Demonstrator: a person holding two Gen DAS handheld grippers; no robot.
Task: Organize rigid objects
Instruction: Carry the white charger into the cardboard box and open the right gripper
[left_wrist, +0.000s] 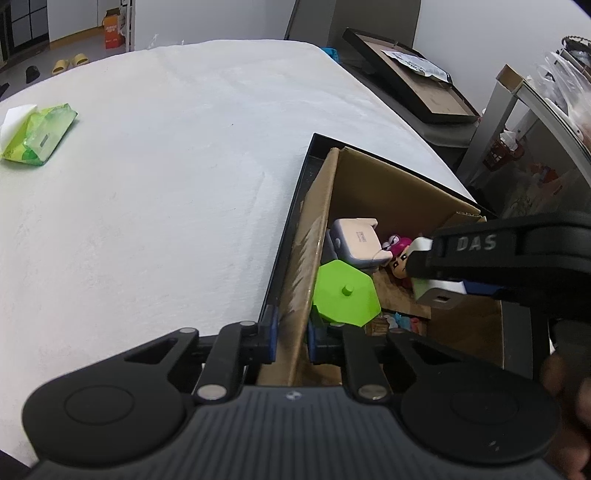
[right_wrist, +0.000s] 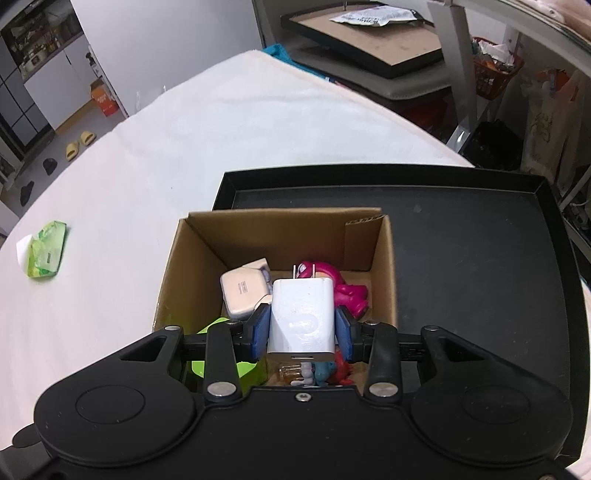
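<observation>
A cardboard box (right_wrist: 280, 229) stands in a black tray (right_wrist: 480, 266) on the white table. Inside lie a pink-beige charger (right_wrist: 242, 293), a magenta toy figure (right_wrist: 351, 295), a green hexagonal lid (left_wrist: 345, 293) and small toys. My right gripper (right_wrist: 301, 328) is shut on a white wall charger (right_wrist: 301, 317), prongs forward, held above the box. It also shows in the left wrist view (left_wrist: 436, 291). My left gripper (left_wrist: 291, 338) is shut on the box's near left wall (left_wrist: 306, 258).
A green tissue pack (left_wrist: 38, 134) lies at the far left of the table (left_wrist: 166, 166). A framed board (right_wrist: 365, 37) rests on a stand beyond the table's right edge. Shelving with an orange basket (right_wrist: 495, 74) stands further right.
</observation>
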